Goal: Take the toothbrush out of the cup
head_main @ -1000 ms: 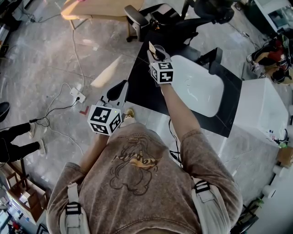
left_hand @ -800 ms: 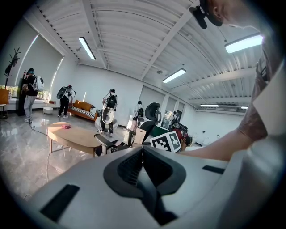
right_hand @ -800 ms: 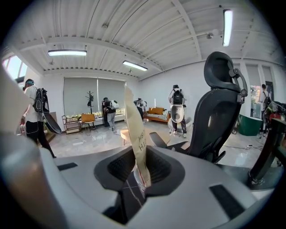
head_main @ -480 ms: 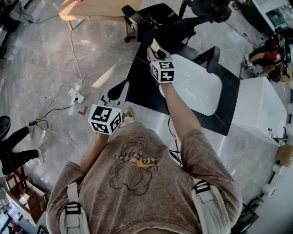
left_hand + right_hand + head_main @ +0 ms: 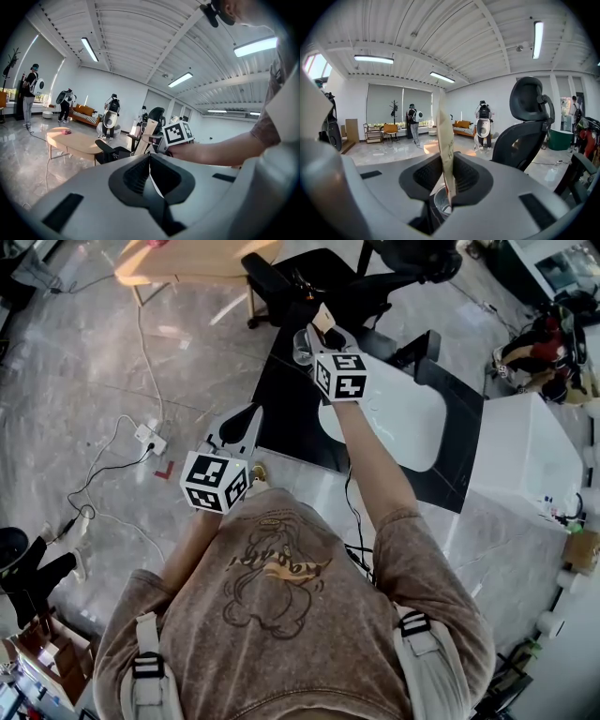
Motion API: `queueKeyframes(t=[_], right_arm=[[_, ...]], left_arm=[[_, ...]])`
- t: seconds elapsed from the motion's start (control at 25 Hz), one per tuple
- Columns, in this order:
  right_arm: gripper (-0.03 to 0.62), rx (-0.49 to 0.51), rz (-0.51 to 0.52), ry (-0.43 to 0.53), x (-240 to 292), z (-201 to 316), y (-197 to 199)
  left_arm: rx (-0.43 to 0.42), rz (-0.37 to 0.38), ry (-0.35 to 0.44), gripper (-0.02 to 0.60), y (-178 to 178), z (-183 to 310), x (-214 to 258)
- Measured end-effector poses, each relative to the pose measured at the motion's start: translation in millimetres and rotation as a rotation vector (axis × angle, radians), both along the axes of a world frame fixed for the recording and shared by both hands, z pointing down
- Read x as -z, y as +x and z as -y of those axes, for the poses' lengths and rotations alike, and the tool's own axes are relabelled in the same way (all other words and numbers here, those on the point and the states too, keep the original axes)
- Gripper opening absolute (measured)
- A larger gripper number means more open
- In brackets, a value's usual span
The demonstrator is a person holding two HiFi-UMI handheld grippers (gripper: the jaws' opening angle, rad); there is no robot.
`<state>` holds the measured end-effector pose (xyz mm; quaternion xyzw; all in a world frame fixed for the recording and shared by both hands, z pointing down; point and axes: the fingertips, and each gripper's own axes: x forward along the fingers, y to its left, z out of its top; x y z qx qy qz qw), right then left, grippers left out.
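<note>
right claw [image 5: 447, 183] gripping the toothbrush [image 5: 446, 150] over the cup [image 5: 439, 202]
it is pinching the packaged toothbrush upright above the clear cup at the black worktop's [image 5: 292, 418] far end; the left claw [image 5: 150, 174] is hanging closed and empty, near left

Around the black worktop [image 5: 291, 423] with its white basin [image 5: 398, 423], the floor [image 5: 75, 381] is veined grey, the left tongs [image 5: 246, 414] and right tongs [image 5: 315, 334] are pale grey with black-and-white marker cubes, and the toothbrush [image 5: 446, 145] wears cream packaging.
</note>
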<state>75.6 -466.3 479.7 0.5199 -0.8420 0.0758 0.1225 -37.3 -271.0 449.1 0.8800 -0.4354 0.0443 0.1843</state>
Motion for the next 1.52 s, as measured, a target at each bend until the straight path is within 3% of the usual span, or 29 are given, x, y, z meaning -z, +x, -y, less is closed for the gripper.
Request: queueKeyframes(t=[0.6,1.16,1.52], right_arm=[[0.076,0.019,0.011,0.048,51,-40,18],[0.077,0.03,0.099,0.058,56,-160,30],[0.077,-0.026,0.143,0.065,62,-232,56]], left_arm=[[-0.008,-0.019,0.007,0.018,11,-11,-1],[-0.019,0.006,0.053,0.018,22,-30,9],[-0.049,0.035,0.12,0.018,40,-50,22]])
